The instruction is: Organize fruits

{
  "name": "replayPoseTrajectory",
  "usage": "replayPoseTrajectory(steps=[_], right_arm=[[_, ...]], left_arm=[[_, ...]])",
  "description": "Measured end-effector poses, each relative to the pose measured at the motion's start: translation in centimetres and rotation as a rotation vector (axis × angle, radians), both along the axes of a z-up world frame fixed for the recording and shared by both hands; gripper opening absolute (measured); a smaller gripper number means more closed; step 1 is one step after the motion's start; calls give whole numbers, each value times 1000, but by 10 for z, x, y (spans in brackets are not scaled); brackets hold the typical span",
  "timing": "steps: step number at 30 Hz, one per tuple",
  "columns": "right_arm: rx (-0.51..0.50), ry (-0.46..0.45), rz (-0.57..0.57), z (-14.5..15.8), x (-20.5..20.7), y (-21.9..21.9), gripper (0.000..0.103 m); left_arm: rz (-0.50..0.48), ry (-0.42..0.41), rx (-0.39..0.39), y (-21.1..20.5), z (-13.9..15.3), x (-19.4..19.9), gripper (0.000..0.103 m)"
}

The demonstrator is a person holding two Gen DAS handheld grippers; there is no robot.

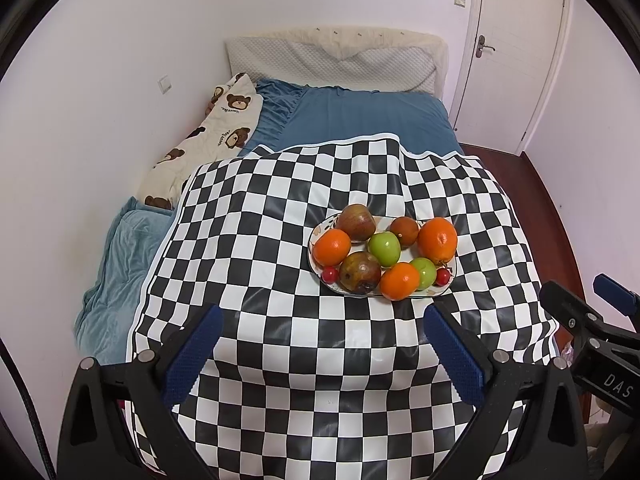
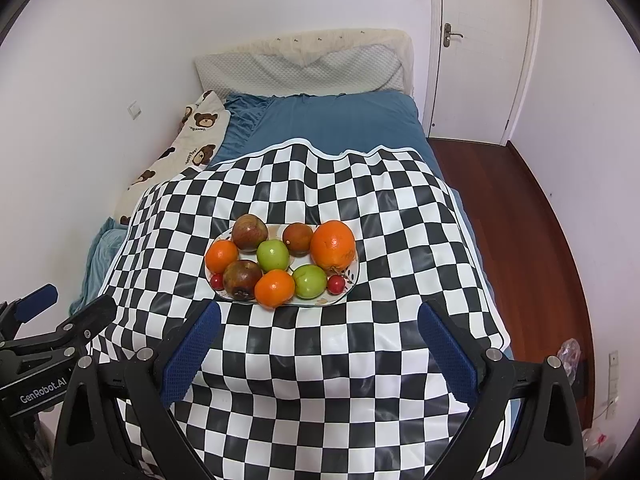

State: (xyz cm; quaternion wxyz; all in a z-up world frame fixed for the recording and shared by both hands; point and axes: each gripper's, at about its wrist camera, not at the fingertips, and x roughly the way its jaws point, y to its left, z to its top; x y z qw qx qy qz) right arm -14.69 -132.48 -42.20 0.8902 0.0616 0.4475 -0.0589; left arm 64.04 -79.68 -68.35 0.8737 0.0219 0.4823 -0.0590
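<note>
Already we see the risk: the oval white patterned plate [image 2: 352,276] is crowded edge to edge and sits on a glossy black-and-white checkered cloth [image 2: 320,360] draped over a soft bed; a careless push could tilt it, and round fruit would roll off toward the floor; the small red cherry-like fruits [image 2: 337,283] at the rim seem likeliest to escape. Our left gripper [image 1: 320,344] hangs spread wide and empty, short of the plate; our right gripper [image 2: 318,340] is likewise parted, holding nothing, just before the plate's near rim. On the plate lie a large orange [image 2: 333,246], two smaller oranges [image 2: 275,288], two green apples [image 2: 273,255], two mottled red-brown apples [image 2: 242,280], one of them bruised, and a dark reddish-brown round fruit [image 2: 297,239]; no second container is visible for sorting.
</note>
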Motion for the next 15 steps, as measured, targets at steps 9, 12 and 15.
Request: replayPoseTrajectory(steps=[9, 12, 15], right_arm=[[0, -1, -1, 1, -1, 2, 101], [2, 1, -2, 1, -1, 2, 101], [4, 3, -2, 1, -3, 5, 101]], left_arm=[[1, 0, -3, 1, 0, 0, 103], [-1, -10, 0, 0, 0, 0, 103], [3, -19, 0, 1, 3, -3, 103]])
